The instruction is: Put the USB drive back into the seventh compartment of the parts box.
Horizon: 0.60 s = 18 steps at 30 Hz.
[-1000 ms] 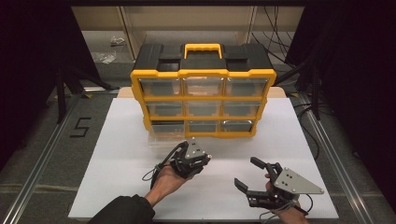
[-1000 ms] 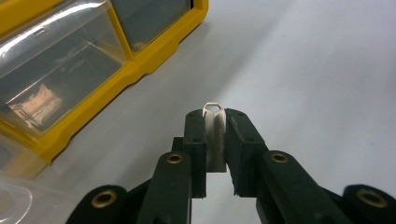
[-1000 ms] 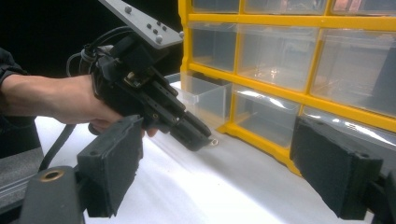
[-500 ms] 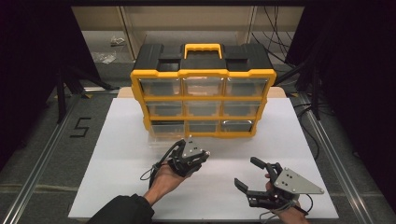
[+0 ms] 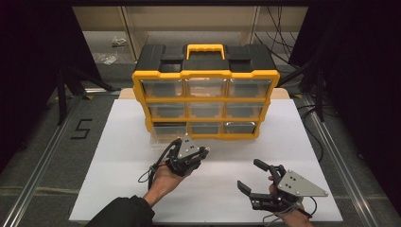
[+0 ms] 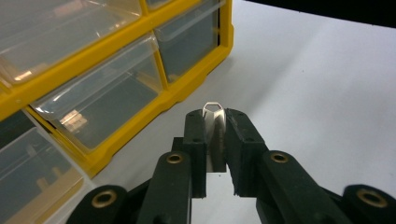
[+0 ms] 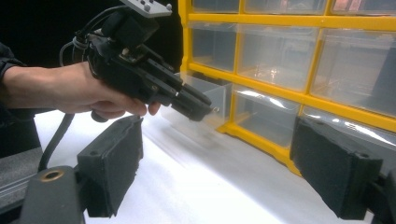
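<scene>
A: What has moved?
B: Left claw [image 5: 201,152] has crept toward the organizer [image 5: 206,101].
A: Claw states?
B: It pinches a small metal clip [image 6: 215,128], mostly hidden between its pads; right claw [image 5: 252,177] gapes released above the tabletop [image 5: 118,142].

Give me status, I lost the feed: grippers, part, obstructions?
Left gripper shut on small metal clip, near pulled-out bottom-left drawer. Right gripper open, idle. Path unobstructed.

Yellow-and-black organizer [image 5: 206,80], clear drawers [image 5: 206,109], white table [image 5: 118,142], silvery clip [image 6: 214,122]
</scene>
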{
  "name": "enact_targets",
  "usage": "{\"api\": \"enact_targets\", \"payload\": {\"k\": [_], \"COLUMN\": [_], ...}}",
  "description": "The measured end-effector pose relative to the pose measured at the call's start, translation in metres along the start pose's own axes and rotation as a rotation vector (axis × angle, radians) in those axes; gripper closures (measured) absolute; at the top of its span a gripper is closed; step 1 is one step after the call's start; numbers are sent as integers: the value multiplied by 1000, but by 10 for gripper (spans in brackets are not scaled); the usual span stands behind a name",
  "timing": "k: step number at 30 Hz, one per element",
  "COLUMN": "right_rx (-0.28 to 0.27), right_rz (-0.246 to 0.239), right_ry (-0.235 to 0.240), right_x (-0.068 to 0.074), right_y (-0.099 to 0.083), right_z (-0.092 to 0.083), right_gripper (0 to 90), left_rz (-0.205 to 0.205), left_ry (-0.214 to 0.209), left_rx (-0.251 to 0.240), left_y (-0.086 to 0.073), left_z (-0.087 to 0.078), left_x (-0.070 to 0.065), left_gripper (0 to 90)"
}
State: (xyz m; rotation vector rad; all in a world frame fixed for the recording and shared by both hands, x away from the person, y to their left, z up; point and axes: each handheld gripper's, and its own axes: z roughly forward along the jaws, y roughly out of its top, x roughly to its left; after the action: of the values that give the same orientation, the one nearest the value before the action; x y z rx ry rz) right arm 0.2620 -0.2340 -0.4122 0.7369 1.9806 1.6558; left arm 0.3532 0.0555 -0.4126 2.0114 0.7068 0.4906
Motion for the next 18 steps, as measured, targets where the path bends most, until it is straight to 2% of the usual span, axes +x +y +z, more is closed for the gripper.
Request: {"api": "enact_targets", "payload": {"k": [14,18], "right_rx": [2,2], "right_rz": [-1,-2], "right_ry": [0,0], "right_x": [0,0], "right_y": [0,0], "right_z": [0,0], "right_gripper": [181,181], "left_rz": [-11,-10], "left_ry": [22,21], "left_rx": [-32,-27], "left_y": [2,2], "left_z": [-7,-7], "left_x": [7,7], "left_gripper": [786,786]}}
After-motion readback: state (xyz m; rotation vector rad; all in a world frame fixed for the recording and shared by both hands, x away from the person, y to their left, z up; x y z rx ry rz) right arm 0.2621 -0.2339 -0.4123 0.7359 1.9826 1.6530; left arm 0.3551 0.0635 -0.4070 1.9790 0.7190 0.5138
